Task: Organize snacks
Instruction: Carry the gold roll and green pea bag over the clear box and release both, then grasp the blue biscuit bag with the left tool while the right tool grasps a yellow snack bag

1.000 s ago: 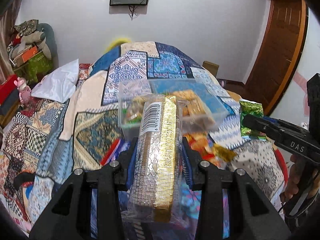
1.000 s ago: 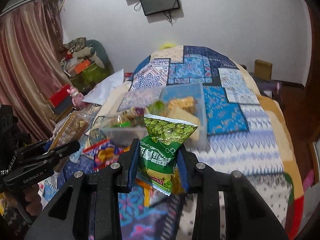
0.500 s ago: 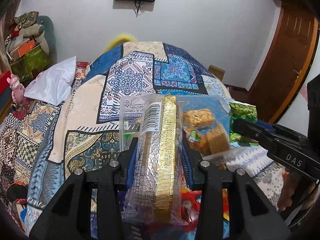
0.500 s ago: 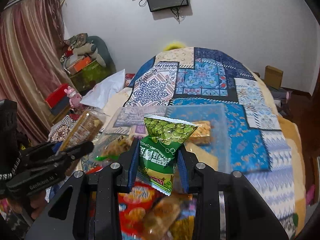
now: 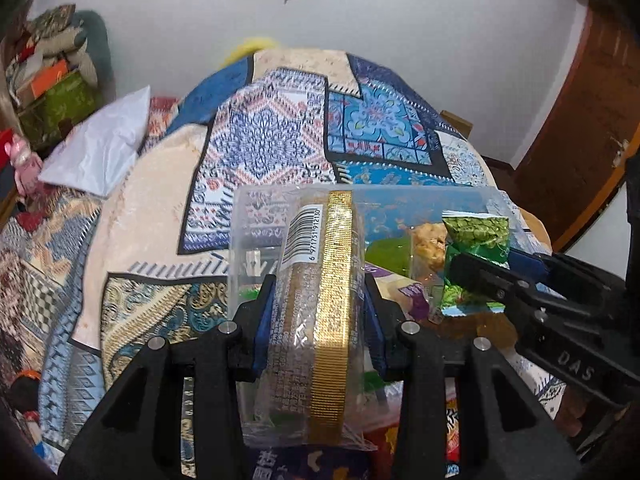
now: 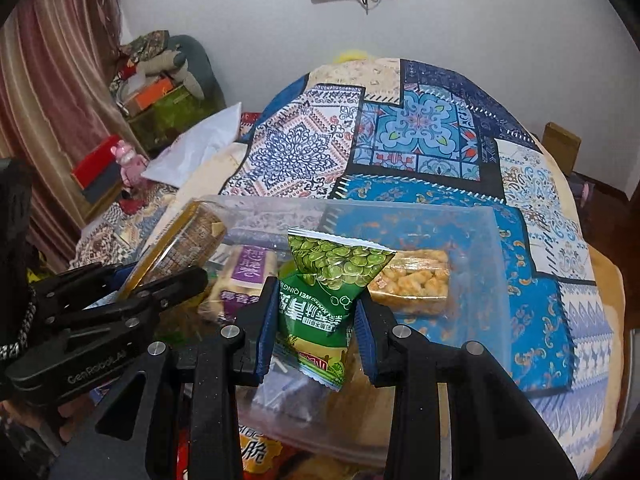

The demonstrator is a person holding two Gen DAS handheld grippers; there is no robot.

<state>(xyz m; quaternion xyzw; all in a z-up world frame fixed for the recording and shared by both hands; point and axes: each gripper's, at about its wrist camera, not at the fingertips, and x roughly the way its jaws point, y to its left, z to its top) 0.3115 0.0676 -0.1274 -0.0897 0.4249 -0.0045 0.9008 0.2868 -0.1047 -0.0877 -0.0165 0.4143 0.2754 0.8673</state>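
My left gripper (image 5: 318,300) is shut on a long clear biscuit pack with a gold strip (image 5: 320,320), held over the near left part of a clear plastic box (image 5: 244,240) on the bed. My right gripper (image 6: 316,312) is shut on a green pea snack bag (image 6: 328,280), held over the same box (image 6: 492,280). In the right wrist view the left gripper (image 6: 168,280) and its biscuit pack (image 6: 180,244) show at left. In the left wrist view the right gripper (image 5: 480,268) and green bag (image 5: 476,232) show at right. A crispy rice bar (image 6: 412,284) and a purple packet (image 6: 244,276) lie in the box.
The box rests on a patchwork quilt (image 6: 400,128). Loose red and yellow snack packets (image 6: 256,456) lie just in front of the box. A white pillow (image 5: 96,148) lies at the left. A wooden door (image 5: 580,120) stands at right.
Both grippers have moved forward with their packs and now hang over the box. The box looks nearer and larger in both views.
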